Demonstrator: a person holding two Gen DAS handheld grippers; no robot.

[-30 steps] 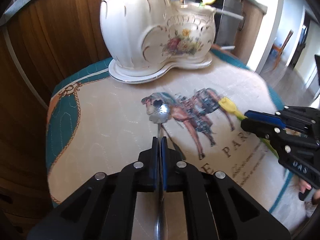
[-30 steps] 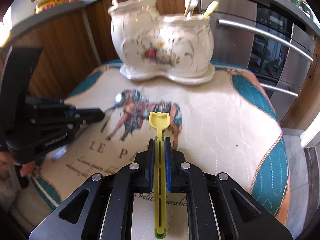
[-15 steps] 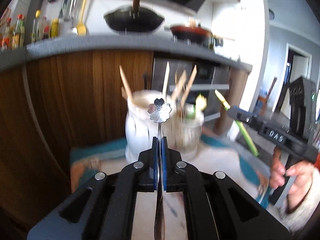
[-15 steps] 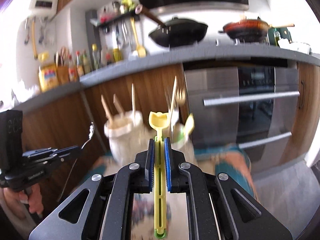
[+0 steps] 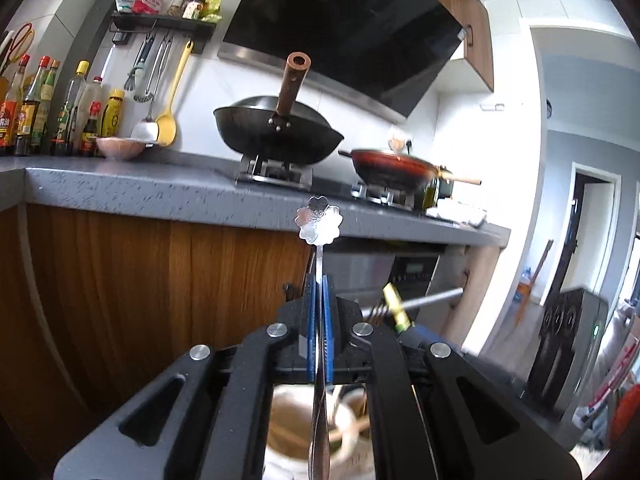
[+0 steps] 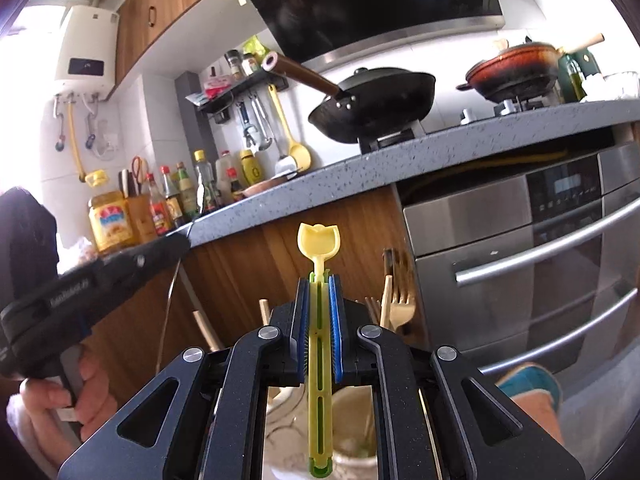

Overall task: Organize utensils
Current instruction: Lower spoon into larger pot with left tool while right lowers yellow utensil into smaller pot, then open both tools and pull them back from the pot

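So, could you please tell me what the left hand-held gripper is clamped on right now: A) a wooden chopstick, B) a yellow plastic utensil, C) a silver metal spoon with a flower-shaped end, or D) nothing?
C: the left hand-held gripper pinches the silver metal spoon with a flower-shaped end.

No legible text on any bottle, jar or gripper

Two pans [image 5: 280,136], one metal spoon [image 5: 319,224], one yellow utensil [image 6: 319,240].
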